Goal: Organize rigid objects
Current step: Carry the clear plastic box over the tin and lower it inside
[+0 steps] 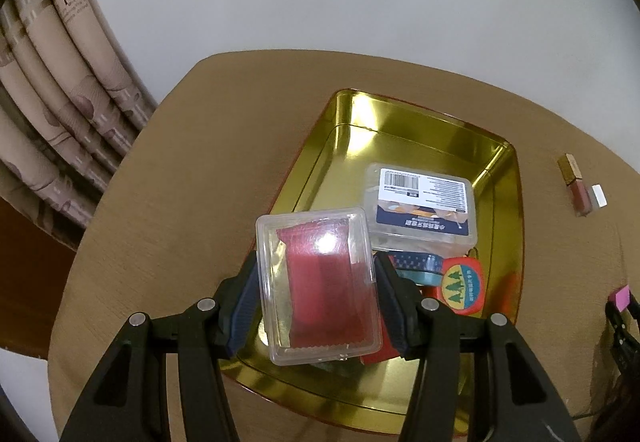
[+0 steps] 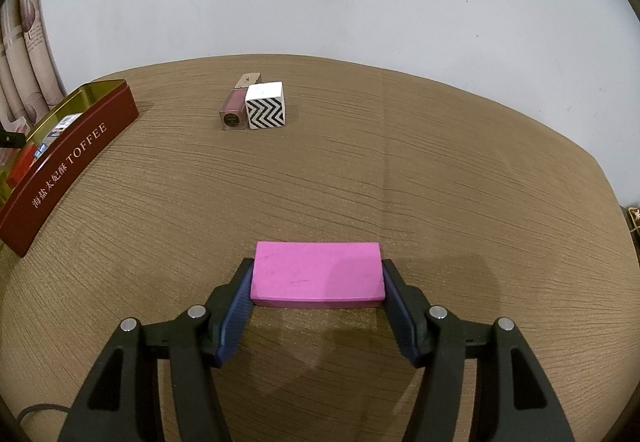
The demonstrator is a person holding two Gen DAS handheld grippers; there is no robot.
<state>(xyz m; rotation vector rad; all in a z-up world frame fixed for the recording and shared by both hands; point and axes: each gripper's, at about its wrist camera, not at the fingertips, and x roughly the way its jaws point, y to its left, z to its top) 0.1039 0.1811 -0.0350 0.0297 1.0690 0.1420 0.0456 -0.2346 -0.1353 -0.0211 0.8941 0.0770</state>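
A: Left gripper (image 1: 316, 296) status?
B: Jaws clamped on clear plastic case (image 1: 318, 288) with red contents. Held above near end of gold tin (image 1: 500, 177). Beyond jaws, inside tin: labelled clear box (image 1: 424, 203); just right of jaws, tape roll (image 1: 416, 262) and round orange tape measure (image 1: 460, 288).

A: Right gripper (image 2: 318, 276) status?
B: Jaws closed on pink block (image 2: 316, 274) at its short ends; resting on worktop (image 2: 440, 169) or lifted, unclear. Far ahead: lip-gloss bottle (image 2: 234, 109) touching zigzag cube (image 2: 265, 105). Tin far left.
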